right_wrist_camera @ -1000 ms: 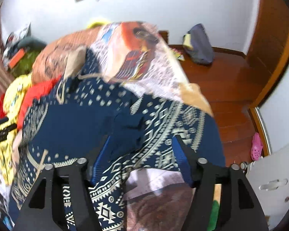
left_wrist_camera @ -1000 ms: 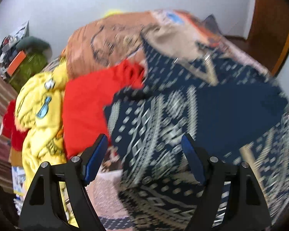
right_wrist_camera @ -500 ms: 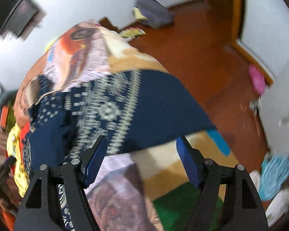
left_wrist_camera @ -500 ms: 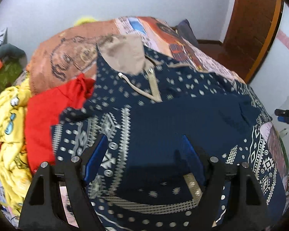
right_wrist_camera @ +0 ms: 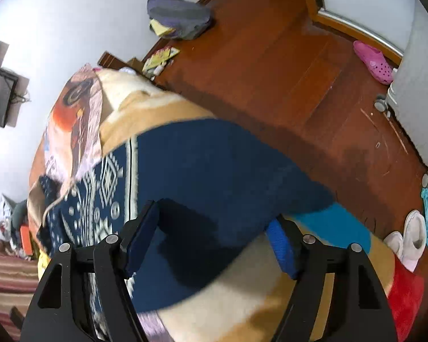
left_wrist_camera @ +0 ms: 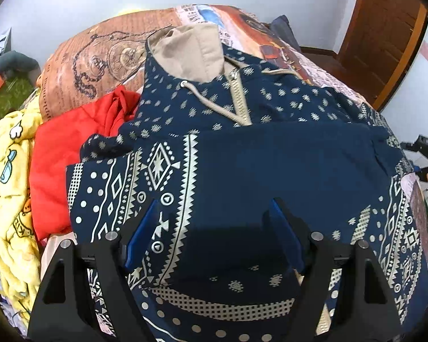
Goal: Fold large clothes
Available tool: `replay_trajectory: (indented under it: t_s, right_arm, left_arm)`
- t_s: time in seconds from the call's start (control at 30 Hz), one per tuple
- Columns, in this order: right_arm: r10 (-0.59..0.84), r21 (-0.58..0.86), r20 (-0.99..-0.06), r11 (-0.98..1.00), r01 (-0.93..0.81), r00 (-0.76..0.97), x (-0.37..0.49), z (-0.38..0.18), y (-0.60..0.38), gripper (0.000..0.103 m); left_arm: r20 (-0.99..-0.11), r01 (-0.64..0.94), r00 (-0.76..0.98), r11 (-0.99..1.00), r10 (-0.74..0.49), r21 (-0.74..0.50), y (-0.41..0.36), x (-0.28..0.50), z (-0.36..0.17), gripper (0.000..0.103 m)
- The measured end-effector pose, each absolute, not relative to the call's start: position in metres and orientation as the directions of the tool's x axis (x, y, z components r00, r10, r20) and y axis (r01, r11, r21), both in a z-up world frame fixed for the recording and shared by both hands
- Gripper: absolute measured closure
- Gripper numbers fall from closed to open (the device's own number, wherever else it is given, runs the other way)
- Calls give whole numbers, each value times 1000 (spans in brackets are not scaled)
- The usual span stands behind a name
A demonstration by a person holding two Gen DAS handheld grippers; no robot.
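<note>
In the left wrist view, a navy hoodie (left_wrist_camera: 271, 148) with a cream geometric print lay spread across the printed bedspread (left_wrist_camera: 100, 57), its beige-lined hood (left_wrist_camera: 191, 51) at the far end and its drawstring (left_wrist_camera: 211, 99) trailing down the chest. The left gripper (left_wrist_camera: 214, 233) hung above the near, lower part of the hoodie with its jaws standing wide and nothing between the blue pads (left_wrist_camera: 141, 233); whether the tips touched the cloth could not be told. To the left of the hoodie sat a red garment (left_wrist_camera: 65, 156), partly tucked under the hoodie's sleeve, and further left a yellow cartoon-print blanket (left_wrist_camera: 11, 199). A wooden door (left_wrist_camera: 385, 34) stood at the far right. At the right edge, the other gripper's black body (left_wrist_camera: 425, 148) showed just beside the hoodie's right side.

In the right wrist view, which was tilted and somewhat blurred, the right gripper (right_wrist_camera: 214, 236) pointed down at the hoodie's (right_wrist_camera: 208, 171) plain navy part near the edge of the bed. Its jaws were fairly wide and closing, with navy cloth lying between the pads, not yet pinched. Beyond the bed lay the wooden floor (right_wrist_camera: 271, 65), with a grey bag (right_wrist_camera: 179, 17) by the far wall, a pink clog (right_wrist_camera: 373, 61) to the right, and white shoes (right_wrist_camera: 411, 239) near the right edge.
</note>
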State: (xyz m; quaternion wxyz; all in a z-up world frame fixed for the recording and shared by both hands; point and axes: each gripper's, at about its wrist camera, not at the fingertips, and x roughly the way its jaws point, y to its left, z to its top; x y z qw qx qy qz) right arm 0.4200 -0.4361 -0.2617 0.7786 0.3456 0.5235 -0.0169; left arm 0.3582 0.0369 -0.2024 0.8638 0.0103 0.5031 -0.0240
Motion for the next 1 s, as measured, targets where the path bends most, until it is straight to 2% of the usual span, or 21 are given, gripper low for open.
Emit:
replay_trajectory:
  t_s: [0.03, 0.1, 0.13, 0.2, 0.27, 0.47, 0.67, 0.83, 1.0]
  right_arm:
    - [319, 510, -829, 769, 385, 460, 424, -260, -435, 39]
    - [279, 474, -839, 797, 374, 467, 430, -254, -431, 58]
    - [259, 453, -844, 813, 367, 470, 433, -250, -429, 63]
    - [224, 419, -846, 840, 345, 483, 438, -241, -426, 86]
    - [216, 409, -828, 864, 293, 518, 439, -223, -421, 91]
    - [211, 391, -734, 908, 149, 646, 431, -151, -400, 94]
    - [330, 377, -622, 921, -97, 710, 412, -74, -339, 94]
    - [453, 381, -609, 887, -261, 651, 400, -64, -276, 94]
    - [507, 363, -684, 860, -357, 525, 392, -99, -209, 94]
  left_arm:
    - [-870, 50, 492, 999, -24, 0, 38, 358, -204, 25]
    - [-873, 48, 488, 999, -7, 19, 40, 357, -206, 25]
    - [-873, 48, 488, 998, 0, 27, 40, 356, -207, 25]
    - [-871, 50, 492, 998, 9, 38, 41, 355, -207, 25]
    - [-866, 52, 500, 998, 13, 45, 42, 352, -205, 25]
    - [-853, 49, 522, 998, 1, 31, 45, 344, -194, 25]
    - [-835, 54, 551, 998, -13, 20, 49, 333, -179, 25]
    - [-820, 53, 572, 999, -20, 13, 57, 321, -167, 25]
    - [-814, 47, 581, 999, -23, 6, 67, 308, -161, 25]
